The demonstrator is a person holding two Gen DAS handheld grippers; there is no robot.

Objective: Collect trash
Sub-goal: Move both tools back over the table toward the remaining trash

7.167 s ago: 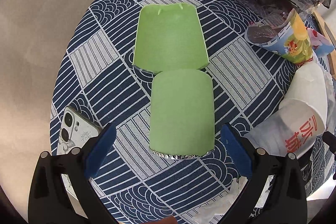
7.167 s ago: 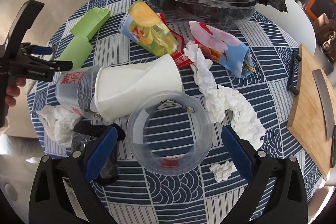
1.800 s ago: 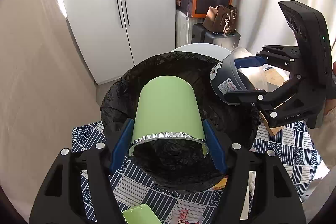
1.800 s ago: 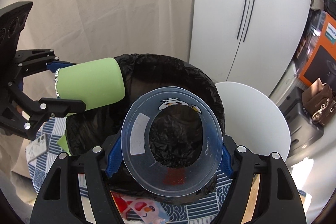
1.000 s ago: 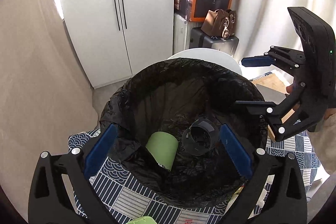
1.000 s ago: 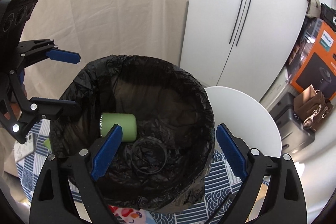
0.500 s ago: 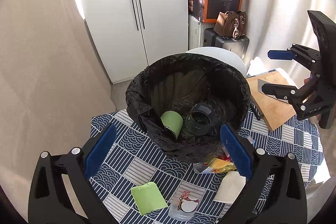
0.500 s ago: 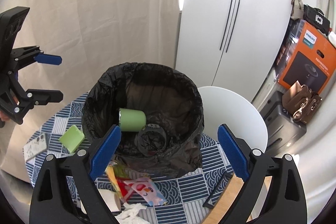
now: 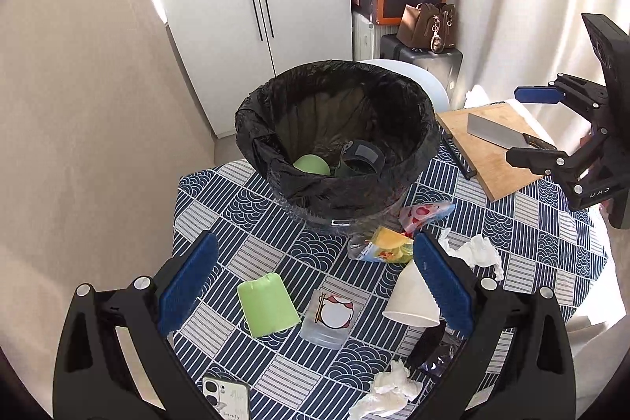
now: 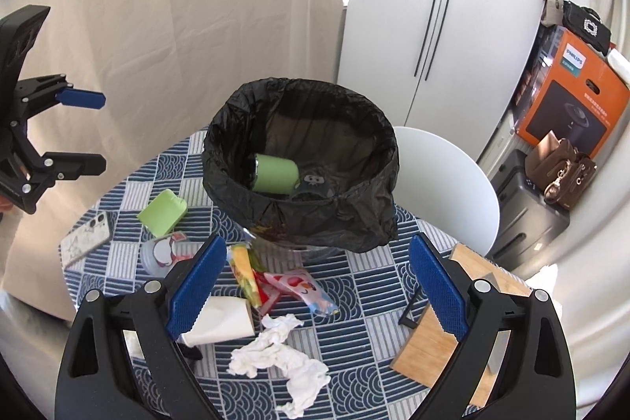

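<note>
We hold left gripper (image 9: 311,286) and right gripper (image 10: 315,286) spread wide, empty, above table. Bin (image 9: 338,144) ahead, two cups inside. Between pickups. Next: drop onto green lid (image 9: 267,304) under left gripper, tissue (image 10: 281,353) under right.

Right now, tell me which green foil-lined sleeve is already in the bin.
The rolled green sleeve lying inside the black-lined bin; the flattened green sleeve lies on the patterned tablecloth.
</note>
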